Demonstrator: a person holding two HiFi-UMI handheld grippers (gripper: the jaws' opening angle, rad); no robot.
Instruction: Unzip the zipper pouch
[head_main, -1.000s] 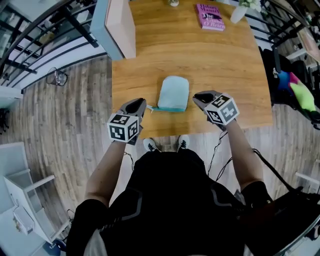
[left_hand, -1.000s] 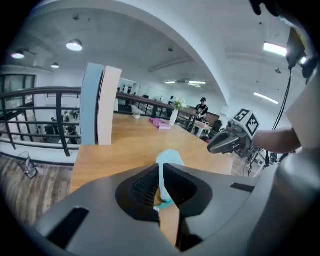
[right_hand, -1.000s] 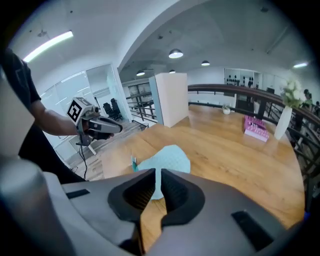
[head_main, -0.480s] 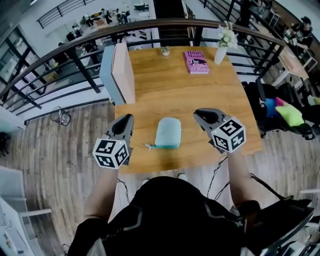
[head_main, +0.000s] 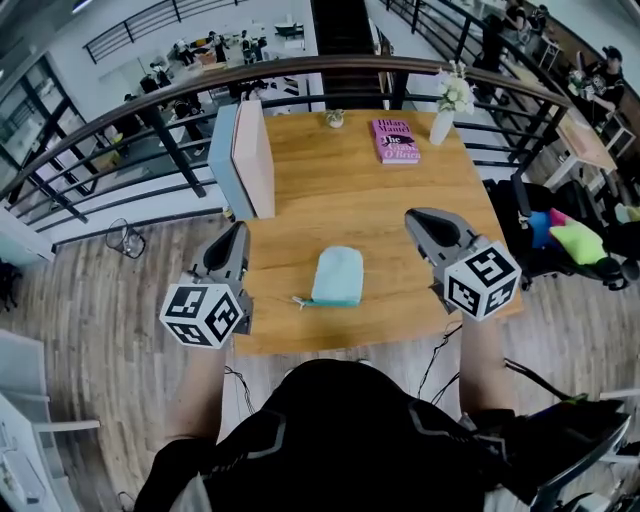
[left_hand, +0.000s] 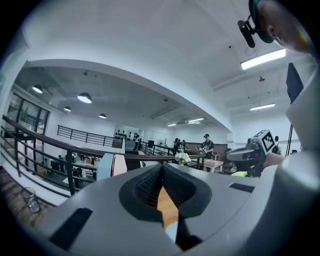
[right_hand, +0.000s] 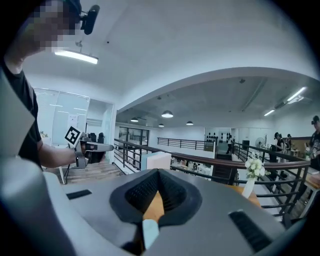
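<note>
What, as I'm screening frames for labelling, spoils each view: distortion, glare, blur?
Head view: fisheye bows the railing into an arc; the zipper pouch is sharp, evenly lit. Left gripper view: black vignette corners, a bright ceiling light. Right gripper view: same vignette, mosaic patch top left.

1. Here's the person in a black short-sleeved top with thin grey trim lines.
2. The left tool and right tool are smooth grey tapered shells with ribbed black pads.
3. Each carries a white marker cube printed with black squares.
4. Thin black cables run from both.
</note>
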